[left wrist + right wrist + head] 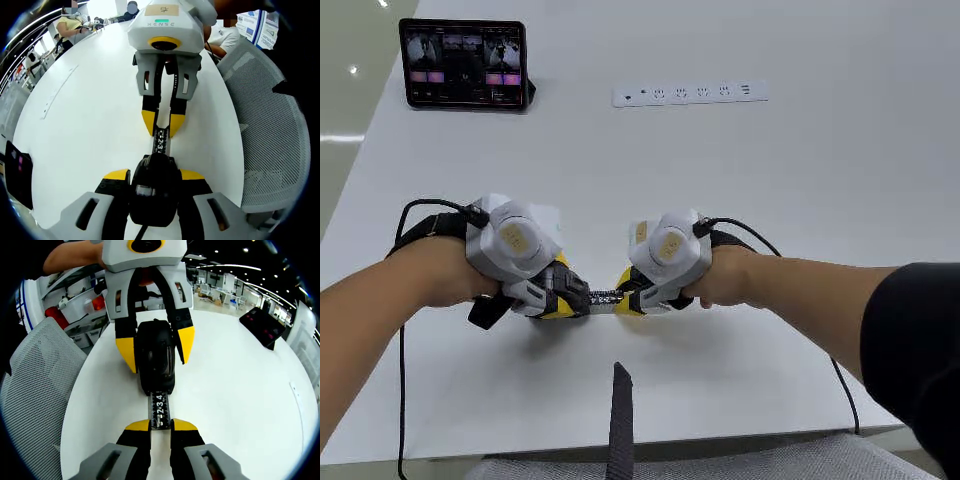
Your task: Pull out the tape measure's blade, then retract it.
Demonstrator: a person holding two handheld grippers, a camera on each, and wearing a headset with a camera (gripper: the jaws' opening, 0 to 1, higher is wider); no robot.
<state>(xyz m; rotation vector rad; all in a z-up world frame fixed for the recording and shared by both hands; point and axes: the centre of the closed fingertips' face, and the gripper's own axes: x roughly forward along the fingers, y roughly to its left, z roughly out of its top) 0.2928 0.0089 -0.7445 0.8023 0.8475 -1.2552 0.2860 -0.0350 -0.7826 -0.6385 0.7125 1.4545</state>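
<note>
**A short stretch of blade showing between two grippers**

Nearest the person, at the bottom middle of the head view, a dark strap (620,420) is crossing the near edge of the white table (770,200). Just beyond it, in the lower middle of that frame, the two grippers are facing each other tip to tip, down near the tabletop.

The left gripper (563,296), on the left side, is clamping the black tape measure (155,192) between its yellow-tipped jaws. In the left gripper view the case is sitting at the bottom centre, wedged between both jaws. The right gripper (630,298) is pinching the blade (160,412) with its jaws narrowed almost together. This is at the bottom centre of the right gripper view, where printed numbers are showing on the blade. Only a short length of blade is bridging the gap from the case's mouth to those tips.

Black cables (402,370) are trailing from both grippers back toward the near edge. A mesh chair (270,140) is standing beside the table, at the right of the left gripper view.

Farther off, in the upper middle of the head view, a white power strip (690,94) is lying flat. At the upper left a tablet (465,63) is standing propped with its screen lit.
</note>
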